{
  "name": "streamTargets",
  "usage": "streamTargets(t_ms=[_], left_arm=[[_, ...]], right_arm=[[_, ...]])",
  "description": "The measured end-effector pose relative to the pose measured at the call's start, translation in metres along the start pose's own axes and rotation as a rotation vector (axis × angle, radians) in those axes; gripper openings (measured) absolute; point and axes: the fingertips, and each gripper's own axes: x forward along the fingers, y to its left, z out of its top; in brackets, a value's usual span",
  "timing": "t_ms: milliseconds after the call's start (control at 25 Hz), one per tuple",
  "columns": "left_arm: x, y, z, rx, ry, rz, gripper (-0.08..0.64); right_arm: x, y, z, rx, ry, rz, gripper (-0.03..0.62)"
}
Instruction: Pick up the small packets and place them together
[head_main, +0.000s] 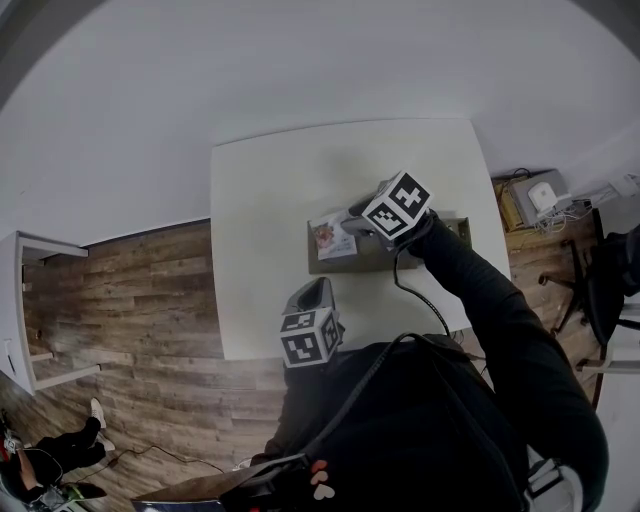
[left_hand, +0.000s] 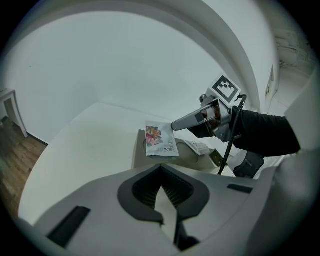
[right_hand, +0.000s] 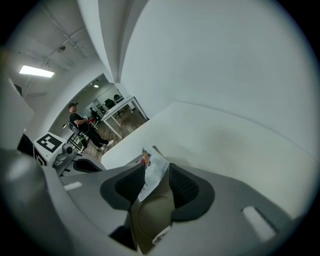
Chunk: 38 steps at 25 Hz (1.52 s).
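You are keeping your right gripper (right_hand: 157, 168) spread around the white flower-printed packet (left_hand: 161, 140) at the left end of the olive-grey flat tray (left_hand: 191, 159), left gripper (left_hand: 160, 170) pressed together and empty, so a pad catching the packet risks dragging it away from the small white packet (left_hand: 198, 147).

Soft, even light from a ceiling panel (right_hand: 36, 72); faint shadows, heavy fisheye warping, dark corners.
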Motion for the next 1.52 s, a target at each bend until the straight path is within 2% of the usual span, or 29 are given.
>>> streamTargets(t_ms=[160,200,320,480,640,840,1040,1240,1520], left_arm=[[0.001,-0.002,0.0,0.009,0.003,-0.009,-0.002],[0.001,-0.003,0.0,0.013,0.003,-0.013,0.0],[0.002,-0.009,0.0,0.025,0.003,-0.022,0.0],[0.005,-0.017,0.003,0.042,0.006,-0.039,0.0],[0.009,-0.027,0.005,0.065,0.013,-0.059,0.0],[0.014,-0.039,0.01,0.094,0.019,-0.08,0.0],[0.021,-0.053,0.011,0.129,0.029,-0.103,-0.001],[0.024,-0.057,0.013,0.149,0.037,-0.104,0.0],[0.025,-0.049,0.014,0.128,0.042,-0.088,0.0]], right_arm=[[-0.007,0.011,0.003,0.011,-0.028,0.071,0.16],[-0.009,0.011,0.003,-0.001,-0.031,0.064,0.163],[-0.028,0.006,0.005,-0.031,-0.081,0.009,0.163],[-0.077,-0.005,0.014,-0.01,-0.216,-0.023,0.161],[-0.135,-0.027,-0.006,0.006,-0.275,-0.115,0.161],[-0.174,-0.047,-0.064,0.017,-0.199,-0.226,0.161],[-0.172,-0.053,-0.126,0.008,-0.082,-0.289,0.16],[-0.144,-0.043,-0.151,-0.05,-0.037,-0.24,0.16],[-0.111,-0.044,-0.167,-0.173,0.125,-0.218,0.16]])
